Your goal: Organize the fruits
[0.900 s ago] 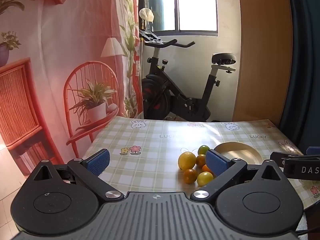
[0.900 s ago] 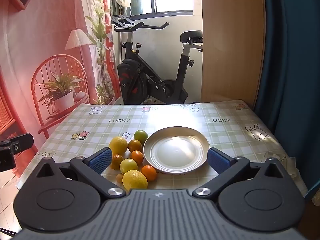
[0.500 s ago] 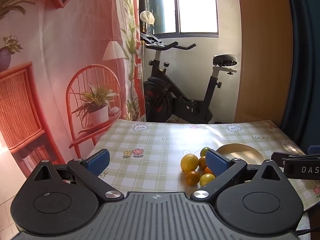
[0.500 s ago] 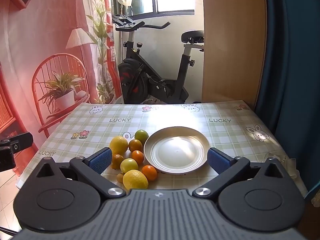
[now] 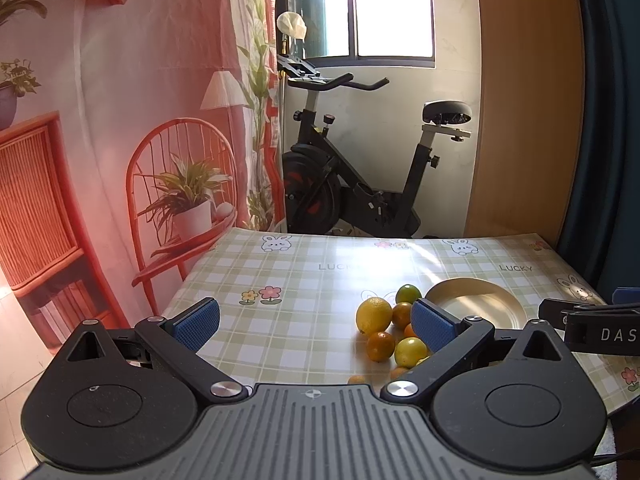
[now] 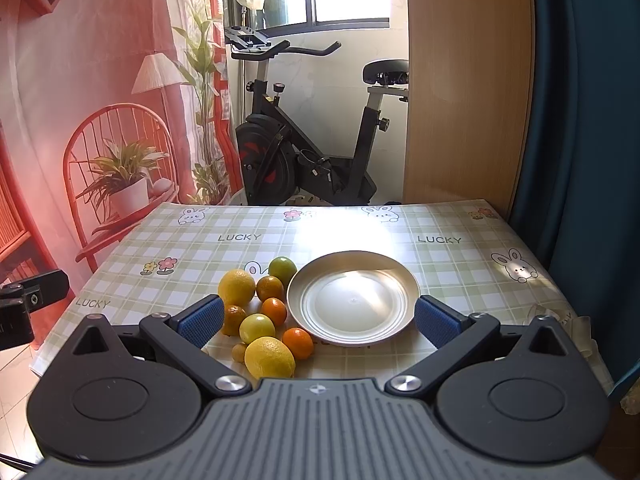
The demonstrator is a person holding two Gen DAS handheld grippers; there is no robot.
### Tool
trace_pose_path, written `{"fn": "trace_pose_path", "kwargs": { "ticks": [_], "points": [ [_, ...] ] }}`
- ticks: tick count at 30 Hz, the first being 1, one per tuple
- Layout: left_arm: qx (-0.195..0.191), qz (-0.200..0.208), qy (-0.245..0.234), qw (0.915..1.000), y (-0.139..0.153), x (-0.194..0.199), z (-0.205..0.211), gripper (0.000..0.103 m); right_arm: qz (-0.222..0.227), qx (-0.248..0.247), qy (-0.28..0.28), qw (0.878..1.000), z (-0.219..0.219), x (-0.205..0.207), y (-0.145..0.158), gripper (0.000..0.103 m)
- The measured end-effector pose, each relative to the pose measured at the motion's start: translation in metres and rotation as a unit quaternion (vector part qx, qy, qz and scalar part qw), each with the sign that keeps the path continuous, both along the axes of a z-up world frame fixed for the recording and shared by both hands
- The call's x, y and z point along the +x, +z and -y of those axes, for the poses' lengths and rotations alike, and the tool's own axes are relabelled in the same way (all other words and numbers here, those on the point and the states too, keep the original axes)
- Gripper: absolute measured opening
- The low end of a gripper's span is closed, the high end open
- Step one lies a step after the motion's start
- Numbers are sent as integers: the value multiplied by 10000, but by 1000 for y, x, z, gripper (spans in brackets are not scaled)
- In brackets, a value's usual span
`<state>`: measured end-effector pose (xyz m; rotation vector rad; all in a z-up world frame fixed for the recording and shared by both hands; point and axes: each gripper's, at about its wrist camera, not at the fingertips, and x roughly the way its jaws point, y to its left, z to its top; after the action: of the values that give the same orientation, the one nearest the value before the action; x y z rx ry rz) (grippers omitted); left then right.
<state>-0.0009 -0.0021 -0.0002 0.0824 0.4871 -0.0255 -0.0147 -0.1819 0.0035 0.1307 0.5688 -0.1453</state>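
Fruit cluster point(image 6: 264, 312) on counter point(image 6: 460, 264), touching empty plate point(image 6: 353, 297) on its left; right hand-held gripper point(image 6: 318, 318) nearer; left hand-held gripper point(image 5: 316, 322) aside; both fully spread, empty.

1. The left wrist camera sits behind the left gripper point(image 5: 314, 320), low at the table's point(image 5: 304, 280) near-left edge, looking downward across it toward the exercise bike point(image 5: 360, 176).
2. The right wrist camera sits behind the right gripper point(image 6: 318, 316), further right, nearer the plate point(image 6: 352, 300).
3. Both views share the fruit pile point(image 6: 264, 308), plate, checked tablecloth and bike.
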Motion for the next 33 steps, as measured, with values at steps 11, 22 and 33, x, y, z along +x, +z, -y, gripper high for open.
{"fn": "trace_pose_path", "kwargs": {
  "ticks": [11,22,33],
  "points": [
    [-13,-34,-21,10000,-1,4,0,103,-12,-17,2,10000,1,1,1,103],
    [-48,-16,-34,10000,-5,1,-1,103,-23,-25,11,10000,0,0,0,103],
    [-83,-43,-46,9999,-6,0,-1,103,-31,-42,24,10000,0,2,-2,103]
  ]
}}
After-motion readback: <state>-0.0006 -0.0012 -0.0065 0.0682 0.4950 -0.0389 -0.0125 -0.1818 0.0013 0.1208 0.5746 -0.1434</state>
